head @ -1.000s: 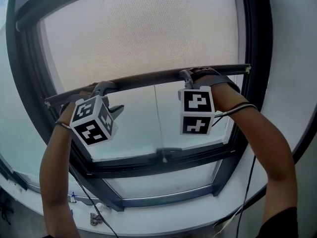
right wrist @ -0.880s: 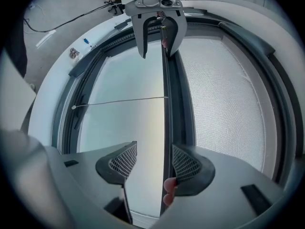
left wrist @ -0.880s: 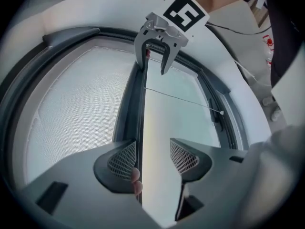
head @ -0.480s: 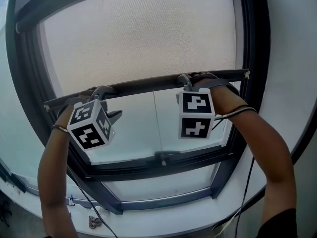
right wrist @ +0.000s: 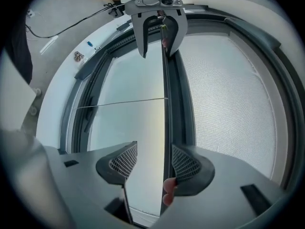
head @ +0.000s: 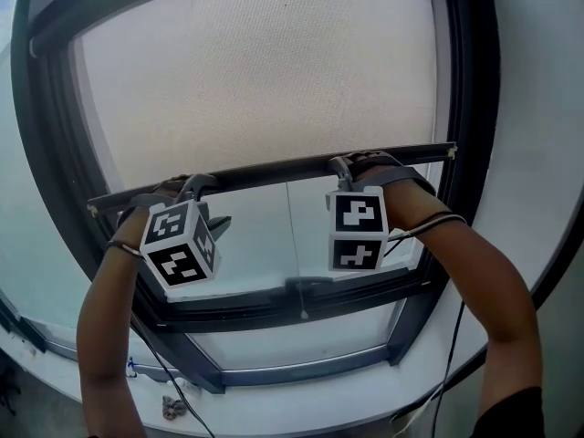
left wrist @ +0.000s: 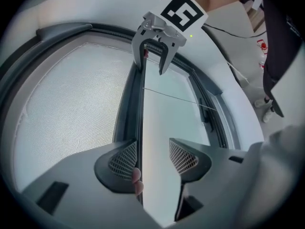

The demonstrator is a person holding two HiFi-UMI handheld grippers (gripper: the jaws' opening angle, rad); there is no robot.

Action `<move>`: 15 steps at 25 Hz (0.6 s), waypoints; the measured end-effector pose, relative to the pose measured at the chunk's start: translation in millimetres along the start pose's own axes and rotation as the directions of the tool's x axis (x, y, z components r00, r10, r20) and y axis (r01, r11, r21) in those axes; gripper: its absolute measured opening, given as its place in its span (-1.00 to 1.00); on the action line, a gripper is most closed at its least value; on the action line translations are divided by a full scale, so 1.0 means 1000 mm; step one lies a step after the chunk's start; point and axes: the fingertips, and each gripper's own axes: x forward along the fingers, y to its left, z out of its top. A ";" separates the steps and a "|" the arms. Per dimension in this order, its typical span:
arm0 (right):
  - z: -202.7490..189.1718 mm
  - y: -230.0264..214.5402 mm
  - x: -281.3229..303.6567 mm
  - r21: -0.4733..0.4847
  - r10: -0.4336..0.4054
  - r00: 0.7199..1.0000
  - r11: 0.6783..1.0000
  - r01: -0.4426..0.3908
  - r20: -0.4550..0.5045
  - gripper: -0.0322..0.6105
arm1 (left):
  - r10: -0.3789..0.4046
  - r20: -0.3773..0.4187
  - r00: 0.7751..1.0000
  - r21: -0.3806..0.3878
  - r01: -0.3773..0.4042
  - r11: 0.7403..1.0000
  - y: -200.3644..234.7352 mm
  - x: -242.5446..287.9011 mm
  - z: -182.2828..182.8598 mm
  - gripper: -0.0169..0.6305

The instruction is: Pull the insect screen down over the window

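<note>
The pale mesh insect screen (head: 265,71) covers the upper window, and its dark bottom bar (head: 274,170) runs across mid-pane. My left gripper (head: 196,190) and right gripper (head: 345,167) both hook over this bar. In the left gripper view the bar (left wrist: 138,109) lies against one pad (left wrist: 125,159) while the other pad stands clear of it; these jaws have just been closing a little around the bar. In the right gripper view the bar (right wrist: 167,104) rests by one pad (right wrist: 186,163), with a gap to the other. A fingertip shows beside each bar-side pad.
The dark window frame (head: 474,153) rings the opening. Below the bar are bare glass (head: 274,235) and a lower sash with a handle (head: 306,286). A white sill (head: 301,400) holds small items (head: 173,407). A cable (head: 456,336) hangs from the right arm.
The bottom bar has come down a little with both grippers on it, so more mesh shows above it. Both arms sank together.
</note>
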 end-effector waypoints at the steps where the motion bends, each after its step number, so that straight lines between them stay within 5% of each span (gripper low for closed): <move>1: 0.000 0.002 0.002 -0.002 -0.004 1.000 1.000 0.004 -0.001 -0.18 | 0.004 0.001 1.000 0.000 -0.004 1.000 -0.002 0.002 -0.001 -0.28; 9: 0.005 0.008 0.007 0.005 -0.005 1.000 1.000 0.005 -0.005 -0.18 | 0.005 0.014 1.000 -0.021 -0.005 1.000 -0.006 0.006 -0.006 -0.28; 15: 0.001 0.054 0.018 -0.011 0.073 0.997 0.997 -0.073 -0.009 -0.18 | -0.058 0.025 0.998 -0.028 0.058 0.998 -0.051 0.025 -0.006 -0.29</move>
